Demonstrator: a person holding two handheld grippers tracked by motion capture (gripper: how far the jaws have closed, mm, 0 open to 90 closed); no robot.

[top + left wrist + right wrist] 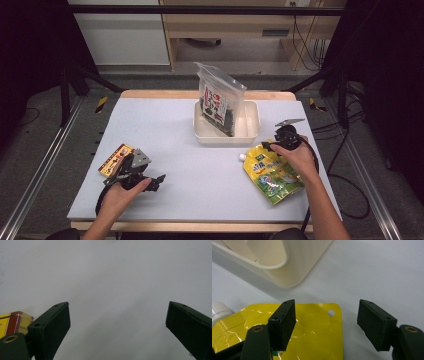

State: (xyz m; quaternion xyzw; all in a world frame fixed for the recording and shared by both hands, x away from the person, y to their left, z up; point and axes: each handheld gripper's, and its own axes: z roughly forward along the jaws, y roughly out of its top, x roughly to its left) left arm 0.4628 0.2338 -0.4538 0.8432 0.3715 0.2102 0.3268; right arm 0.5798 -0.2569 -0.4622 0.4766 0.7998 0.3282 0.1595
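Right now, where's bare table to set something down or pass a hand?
Widest free patch: mid-table between left gripper and yellow pouch. Also bare: far left, beyond the red-yellow packet. Crowded: right side, where the white tray, pouch and right gripper bunch together.

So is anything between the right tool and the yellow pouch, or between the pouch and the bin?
Nothing visible. The right tool hangs open right over the pouch corner, and bare table separates pouch from bin.
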